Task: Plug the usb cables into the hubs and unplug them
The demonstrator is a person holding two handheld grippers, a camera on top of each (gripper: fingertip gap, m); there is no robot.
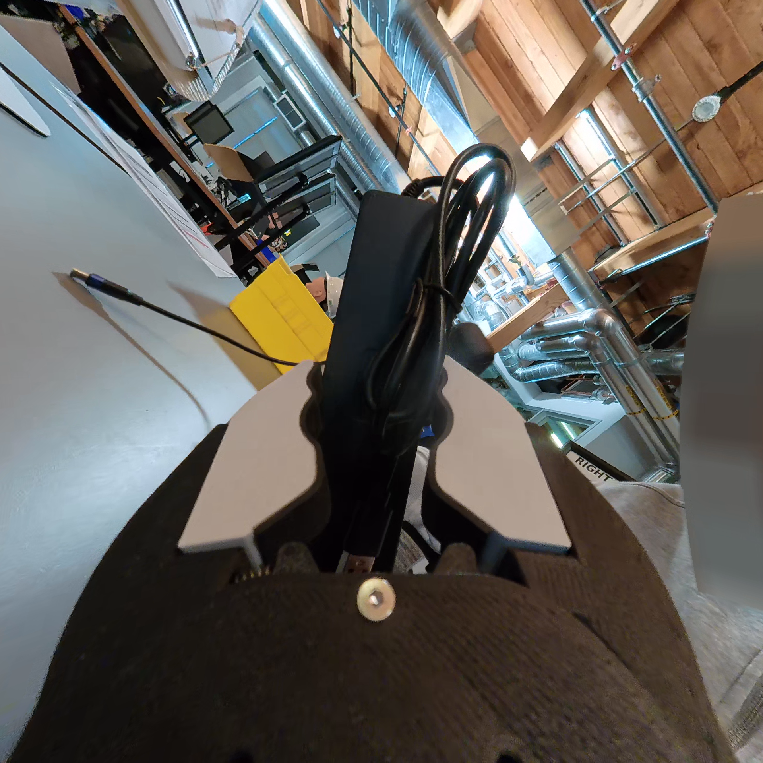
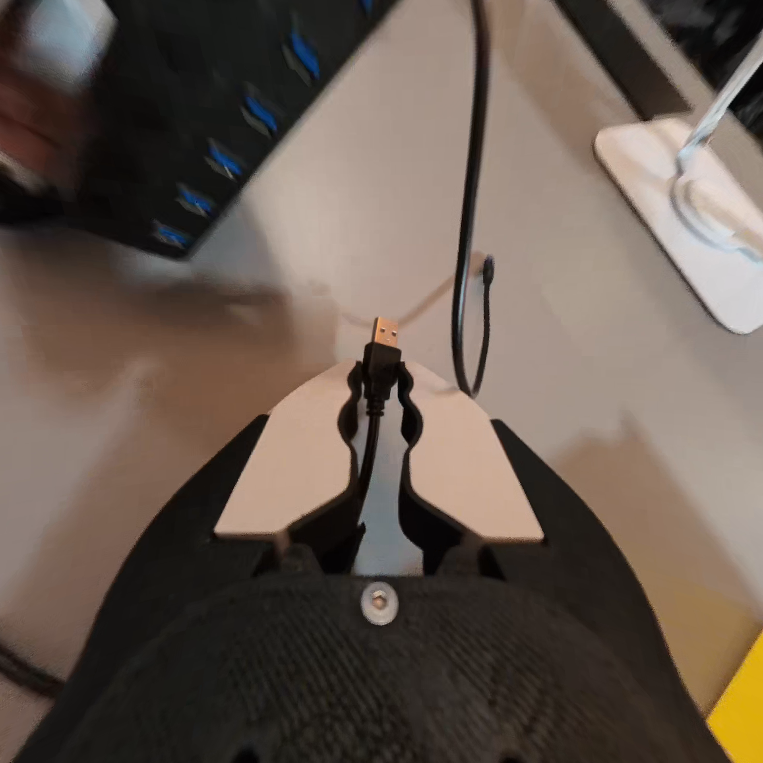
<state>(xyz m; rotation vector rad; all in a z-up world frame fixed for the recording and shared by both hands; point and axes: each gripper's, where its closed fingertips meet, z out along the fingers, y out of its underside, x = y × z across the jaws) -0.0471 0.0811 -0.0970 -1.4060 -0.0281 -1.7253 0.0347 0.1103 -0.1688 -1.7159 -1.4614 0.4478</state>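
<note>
In the left wrist view my left gripper (image 1: 377, 384) is shut on a long black USB hub (image 1: 384, 313), held up off the white table (image 1: 82, 371). The hub's own black cord (image 1: 462, 247) is tied in a bundle against it. In the right wrist view my right gripper (image 2: 382, 371) is shut on a black USB plug (image 2: 386, 347), its metal tip pointing forward above the table. The hub (image 2: 198, 124), blurred, shows a row of blue ports at upper left, apart from the plug. The plug's thin cable (image 2: 468, 247) loops over the table.
A loose cable end with a dark blue connector (image 1: 99, 285) lies on the table at left. A yellow bin (image 1: 285, 322) stands at the table's far edge; its corner also shows in the right wrist view (image 2: 739, 697). A white stand base (image 2: 669, 214) sits at right.
</note>
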